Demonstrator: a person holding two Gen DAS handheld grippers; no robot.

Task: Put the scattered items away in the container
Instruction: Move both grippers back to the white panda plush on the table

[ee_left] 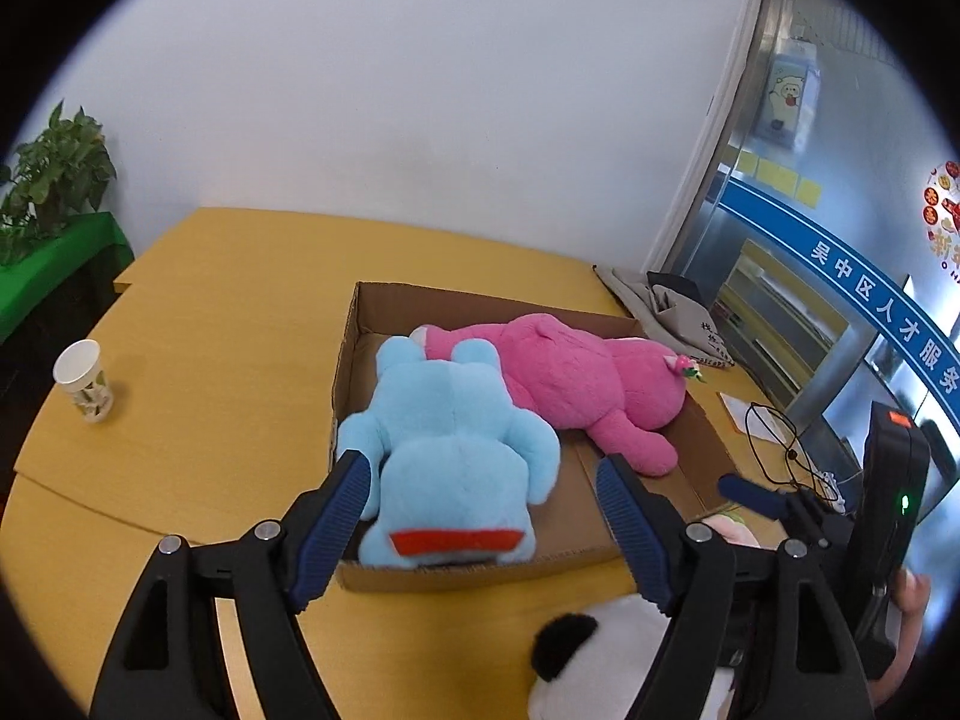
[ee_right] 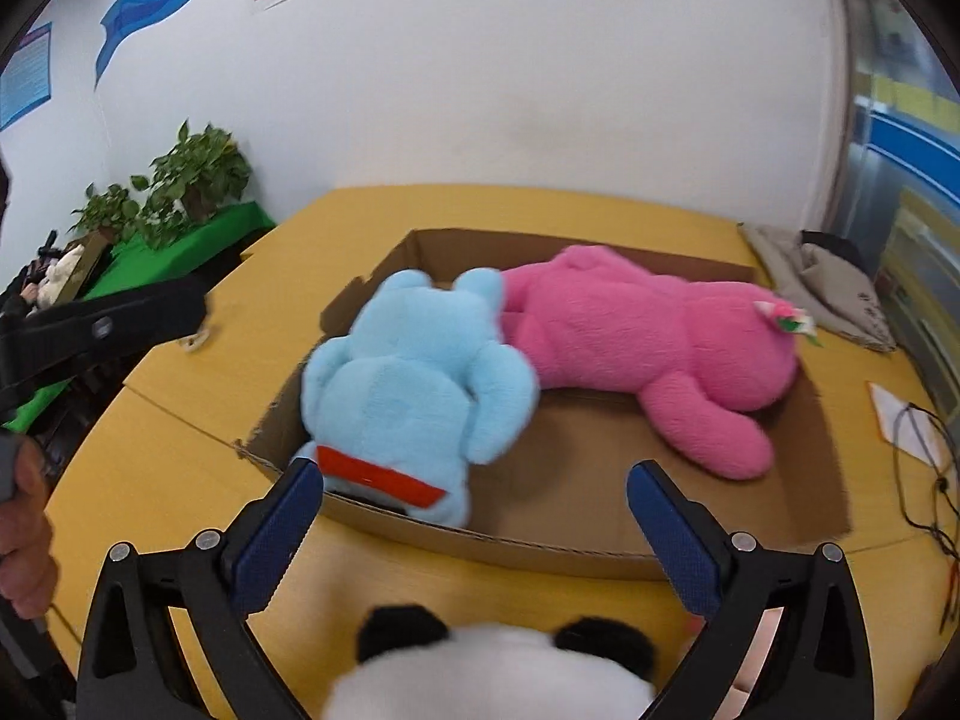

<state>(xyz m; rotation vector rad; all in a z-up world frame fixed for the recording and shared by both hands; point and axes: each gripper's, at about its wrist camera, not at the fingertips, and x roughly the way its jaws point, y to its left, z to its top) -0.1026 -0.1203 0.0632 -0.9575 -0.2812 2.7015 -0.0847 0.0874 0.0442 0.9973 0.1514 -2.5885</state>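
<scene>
Light blue plush toy (ee_left: 447, 450) lies at near-left end of shallow brown cardboard box (ee_right: 576, 546) on yellow table (ee_left: 198, 396), touching pink plush toy (ee_right: 648, 330). Left gripper (ee_left: 480, 477) and right gripper (ee_right: 471, 486) both spread wide, holding nothing. Black-and-white panda plush (ee_right: 486, 666) outside box, near edge

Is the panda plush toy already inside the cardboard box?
No, the panda plush toy lies on the yellow table in front of the cardboard box, outside its near wall.
</scene>
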